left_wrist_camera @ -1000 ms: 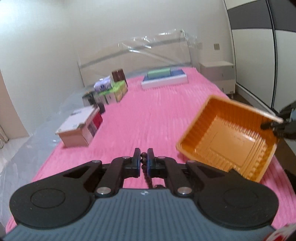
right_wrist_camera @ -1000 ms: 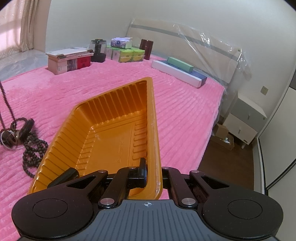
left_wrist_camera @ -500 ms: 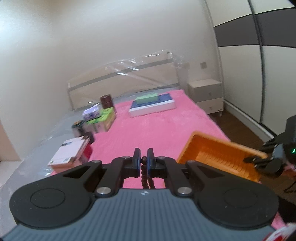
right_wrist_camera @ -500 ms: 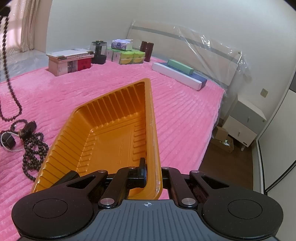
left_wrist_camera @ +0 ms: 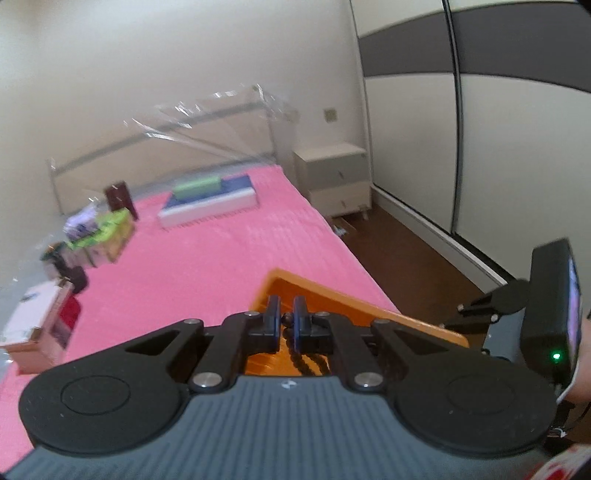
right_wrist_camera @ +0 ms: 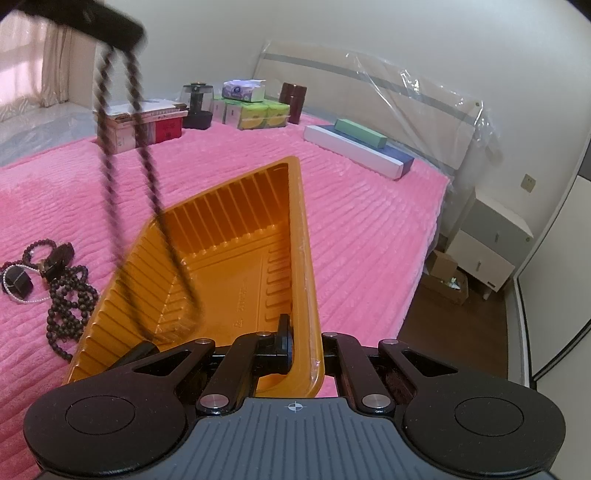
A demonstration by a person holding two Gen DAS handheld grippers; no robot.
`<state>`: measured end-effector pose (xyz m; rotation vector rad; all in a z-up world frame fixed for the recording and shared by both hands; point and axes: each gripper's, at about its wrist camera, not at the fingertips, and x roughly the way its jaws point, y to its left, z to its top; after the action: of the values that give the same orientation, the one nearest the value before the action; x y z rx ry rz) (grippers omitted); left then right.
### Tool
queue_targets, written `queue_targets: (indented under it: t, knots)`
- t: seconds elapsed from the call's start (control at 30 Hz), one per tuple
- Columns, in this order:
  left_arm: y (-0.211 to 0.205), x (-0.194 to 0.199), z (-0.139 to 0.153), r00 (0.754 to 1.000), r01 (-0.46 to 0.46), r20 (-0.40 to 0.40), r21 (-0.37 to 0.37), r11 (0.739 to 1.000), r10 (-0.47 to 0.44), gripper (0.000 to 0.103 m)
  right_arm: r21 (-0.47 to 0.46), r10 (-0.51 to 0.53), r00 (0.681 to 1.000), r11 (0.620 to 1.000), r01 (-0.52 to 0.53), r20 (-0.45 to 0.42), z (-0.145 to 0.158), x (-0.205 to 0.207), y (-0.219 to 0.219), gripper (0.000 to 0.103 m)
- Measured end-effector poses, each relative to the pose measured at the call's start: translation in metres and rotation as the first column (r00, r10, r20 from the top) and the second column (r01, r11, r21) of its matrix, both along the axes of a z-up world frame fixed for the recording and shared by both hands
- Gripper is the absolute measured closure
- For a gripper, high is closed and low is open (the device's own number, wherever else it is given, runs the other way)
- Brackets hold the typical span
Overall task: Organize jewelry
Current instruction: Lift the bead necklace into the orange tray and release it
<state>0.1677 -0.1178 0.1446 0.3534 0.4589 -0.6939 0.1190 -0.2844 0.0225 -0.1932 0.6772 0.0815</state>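
Observation:
My left gripper [left_wrist_camera: 286,320] is shut on a dark bead necklace [left_wrist_camera: 300,355] and holds it high over the orange tray [left_wrist_camera: 317,291]. In the right wrist view the necklace [right_wrist_camera: 147,173] hangs as a long blurred loop from the left gripper [right_wrist_camera: 110,29] down into the tray [right_wrist_camera: 243,266]. My right gripper [right_wrist_camera: 301,345] is shut on the tray's near rim, one finger inside, the other hidden behind the wall. More dark bead strands [right_wrist_camera: 68,302], a white pearl string [right_wrist_camera: 22,299] and small dark pieces lie on the pink bedspread [right_wrist_camera: 351,229] left of the tray.
At the bed's far side stand a cardboard box with books [right_wrist_camera: 142,123], a black jar [right_wrist_camera: 197,105], tissue packs [right_wrist_camera: 255,109], a brown canister [right_wrist_camera: 293,98] and a long flat box [right_wrist_camera: 358,149]. A nightstand [right_wrist_camera: 487,243] and bare floor lie right of the bed.
My left gripper has lifted the necklace and carried it right, from beside the tray to above it. The loop's lower end now dangles inside the tray. The right gripper and tray barely moved.

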Motion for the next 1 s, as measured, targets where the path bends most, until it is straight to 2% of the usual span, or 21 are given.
queue_targets:
  t: [0.17, 0.3, 0.37, 0.43, 0.53, 0.67, 0.8, 0.9, 1.0]
  knots:
    - [-0.026, 0.013, -0.030, 0.998, 0.020, -0.058, 0.036, 0.999, -0.018, 0.097, 0.008, -0.002, 1.000, 1.000, 0.002, -0.004, 0.000, 0.001, -0.001, 0.099]
    - [-0.034, 0.020, -0.042, 0.995, 0.032, -0.093, 0.038, 0.999, -0.028, 0.097, 0.014, -0.004, 1.000, 1.000, 0.004, -0.005, 0.000, 0.001, -0.002, 0.099]
    - [-0.031, 0.021, -0.042, 0.995, 0.027, -0.094, 0.032, 0.999, -0.024, 0.090, 0.015, -0.006, 1.000, 1.000, 0.006, -0.006, -0.001, 0.002, -0.003, 0.099]
    - [-0.025, 0.022, -0.039, 0.995, 0.016, -0.095, 0.030, 0.999, -0.014, 0.084, 0.018, -0.007, 1.000, 1.000, 0.007, -0.008, -0.002, 0.002, -0.003, 0.099]
    - [-0.006, 0.021, -0.036, 0.996, -0.031, -0.086, 0.031, 0.999, 0.034, 0.084, 0.022, -0.008, 1.000, 1.000, 0.008, -0.008, -0.002, 0.002, -0.003, 0.099]
    - [0.044, 0.018, -0.039, 0.985, -0.147, -0.084, 0.013, 0.989, 0.148, 0.080, 0.024, -0.009, 1.000, 1.000, 0.009, -0.006, -0.002, 0.002, -0.003, 0.099]
    - [0.107, 0.010, -0.049, 0.948, -0.307, -0.087, 0.012, 0.952, 0.307, 0.079, 0.026, -0.011, 1.000, 1.000, 0.011, -0.006, -0.002, 0.001, -0.003, 0.099]
    - [0.151, -0.002, -0.062, 0.901, -0.425, -0.085, 0.026, 0.905, 0.426, 0.077, 0.026, -0.013, 1.000, 1.000, 0.013, -0.008, -0.003, 0.000, -0.003, 0.099]
    - [0.185, -0.015, -0.079, 0.858, -0.505, -0.081, 0.040, 0.862, 0.507, 0.075, 0.022, -0.013, 1.000, 1.000, 0.014, -0.009, -0.003, 0.000, -0.002, 0.099]
